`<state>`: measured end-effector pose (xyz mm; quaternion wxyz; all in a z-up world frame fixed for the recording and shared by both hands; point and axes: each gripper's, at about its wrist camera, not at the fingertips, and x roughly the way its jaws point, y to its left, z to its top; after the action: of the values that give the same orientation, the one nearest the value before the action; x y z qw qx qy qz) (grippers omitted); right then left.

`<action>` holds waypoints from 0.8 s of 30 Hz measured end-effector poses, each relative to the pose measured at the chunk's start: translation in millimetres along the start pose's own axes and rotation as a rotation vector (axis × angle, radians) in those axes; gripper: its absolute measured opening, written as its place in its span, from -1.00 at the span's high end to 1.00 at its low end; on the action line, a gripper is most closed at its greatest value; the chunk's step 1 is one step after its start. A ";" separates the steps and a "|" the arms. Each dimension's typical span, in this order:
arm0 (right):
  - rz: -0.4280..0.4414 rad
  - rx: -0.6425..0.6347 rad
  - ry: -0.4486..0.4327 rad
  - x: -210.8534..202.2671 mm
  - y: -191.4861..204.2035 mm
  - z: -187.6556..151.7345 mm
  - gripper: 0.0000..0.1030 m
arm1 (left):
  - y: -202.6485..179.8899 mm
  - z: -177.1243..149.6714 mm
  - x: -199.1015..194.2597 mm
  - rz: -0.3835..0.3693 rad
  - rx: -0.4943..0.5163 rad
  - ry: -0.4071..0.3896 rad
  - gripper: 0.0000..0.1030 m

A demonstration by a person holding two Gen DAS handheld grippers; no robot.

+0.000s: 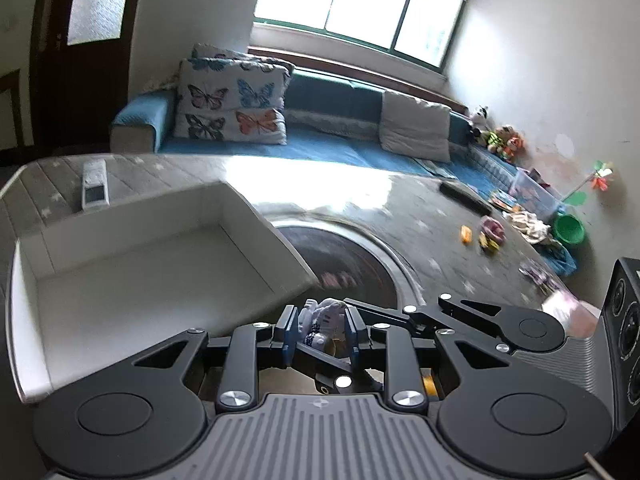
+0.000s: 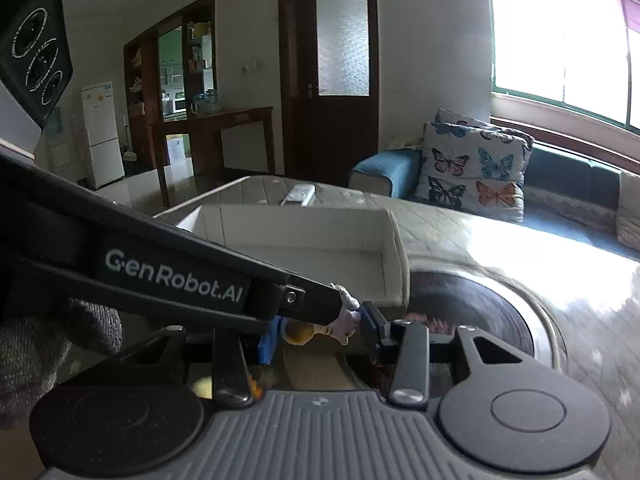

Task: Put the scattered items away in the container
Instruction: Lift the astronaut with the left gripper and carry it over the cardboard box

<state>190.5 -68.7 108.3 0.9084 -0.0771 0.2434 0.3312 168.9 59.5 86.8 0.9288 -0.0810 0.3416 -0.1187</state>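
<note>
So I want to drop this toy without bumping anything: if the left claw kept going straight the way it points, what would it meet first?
Probably the near right corner of the white box, or the table's round dark inset just beside it; depth is unclear. The left claw is shut on a small white-and-blue toy.

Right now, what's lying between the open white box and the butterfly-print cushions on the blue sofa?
A white remote control lies on the grey quilted table cover between white box and cushions, clearest in the right wrist view.

Looks like someone's living room: blue sofa [image 1: 320,144] with butterfly pillows [image 1: 232,108], stuffed toys [image 1: 500,138], and a fridge [image 2: 102,134] in the back.
</note>
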 end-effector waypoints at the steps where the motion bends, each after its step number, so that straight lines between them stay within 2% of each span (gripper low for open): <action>1: 0.005 -0.002 0.003 7.0 0.0 5.5 0.18 | 4.7 4.4 3.5 0.007 -0.006 0.000 0.48; 8: 0.024 -0.030 0.032 56.2 2.0 32.4 0.18 | 33.0 26.2 31.0 0.052 -0.022 0.018 0.48; 24: 0.027 -0.014 0.176 124.7 -3.4 20.0 0.18 | 77.8 31.5 75.3 0.089 -0.103 0.100 0.47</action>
<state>283.0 5.0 64.2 0.8784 -0.1091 0.3209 0.3371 257.9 115.5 46.2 0.9095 -0.1073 0.3966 -0.0634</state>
